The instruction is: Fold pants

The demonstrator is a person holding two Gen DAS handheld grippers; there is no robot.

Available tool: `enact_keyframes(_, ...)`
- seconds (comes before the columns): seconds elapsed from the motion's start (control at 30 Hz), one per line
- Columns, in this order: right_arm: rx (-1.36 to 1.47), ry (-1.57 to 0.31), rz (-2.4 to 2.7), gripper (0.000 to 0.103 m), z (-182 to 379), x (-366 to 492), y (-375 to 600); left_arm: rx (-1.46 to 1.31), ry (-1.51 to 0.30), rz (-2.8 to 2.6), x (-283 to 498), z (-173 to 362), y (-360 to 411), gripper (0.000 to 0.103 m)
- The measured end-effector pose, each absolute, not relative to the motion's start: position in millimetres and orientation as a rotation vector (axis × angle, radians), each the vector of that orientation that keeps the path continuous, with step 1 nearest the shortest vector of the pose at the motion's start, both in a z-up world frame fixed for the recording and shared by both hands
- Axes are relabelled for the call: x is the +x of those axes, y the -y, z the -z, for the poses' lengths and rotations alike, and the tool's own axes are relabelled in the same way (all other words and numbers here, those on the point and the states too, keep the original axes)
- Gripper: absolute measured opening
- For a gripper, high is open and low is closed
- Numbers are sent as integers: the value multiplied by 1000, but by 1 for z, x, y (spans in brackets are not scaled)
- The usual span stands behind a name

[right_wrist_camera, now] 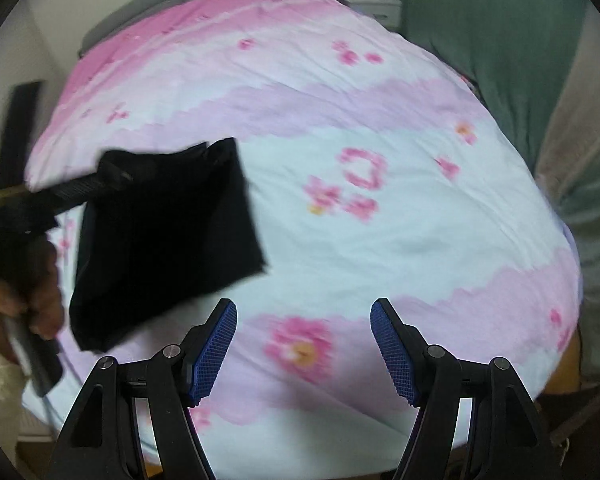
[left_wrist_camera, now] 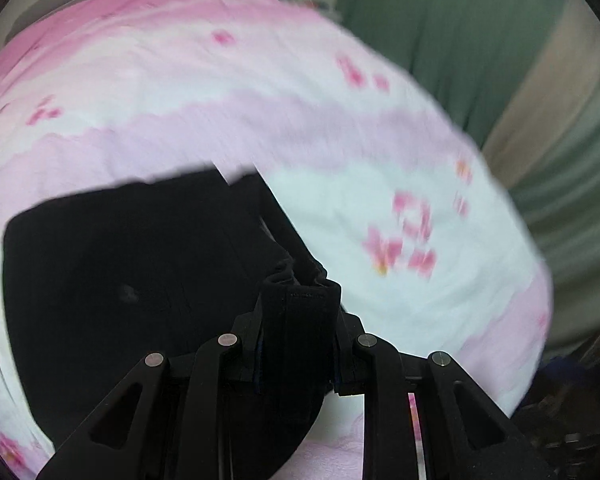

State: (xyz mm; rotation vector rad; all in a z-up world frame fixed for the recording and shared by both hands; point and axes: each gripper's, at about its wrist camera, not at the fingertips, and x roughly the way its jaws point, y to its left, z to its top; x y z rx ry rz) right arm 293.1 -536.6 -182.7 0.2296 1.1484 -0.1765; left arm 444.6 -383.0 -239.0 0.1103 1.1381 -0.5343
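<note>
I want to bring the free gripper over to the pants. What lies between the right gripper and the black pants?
Only bare bedspread: in the right wrist view, nothing lies between the open right gripper and the black pants.

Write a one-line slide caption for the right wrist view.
Open right gripper hovers over the floral bedspread while the left gripper holds the folded black pants.

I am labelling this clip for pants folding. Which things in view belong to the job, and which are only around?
Belongs to the job:
- black fabric pants
- left gripper, clamped on them
- right gripper, open

Only around:
- pink floral bedcover
- green curtain
</note>
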Motion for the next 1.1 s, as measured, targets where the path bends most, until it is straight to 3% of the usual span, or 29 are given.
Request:
enact_keyframes(0.13,255,-1172,193,70,195,282,561,194,-1172,526,431,260,408,25)
enact_keyframes(0.2,264,-1181,195,70,201,279,567,196,-1199,524,429,262,414,34)
enact_keyframes(0.27,266,-1188,202,70,203,277,569,187,-1223,545,428,255,415,56)
enact_keyframes(0.33,273,-1189,200,70,203,277,571,149,-1209,550,423,238,408,63)
enact_keyframes(0.43,277,-1173,177,70,198,280,570,159,-1117,465,411,202,385,85)
enact_keyframes(0.57,260,-1129,93,70,187,296,559,240,-1042,299,396,177,338,88)
enact_keyframes(0.9,276,-1093,-193,69,202,371,507,163,-1197,-7,409,201,257,88)
enact_keyframes(1.1,333,-1161,-245,50,252,427,495,127,-1224,-10,423,222,267,88)
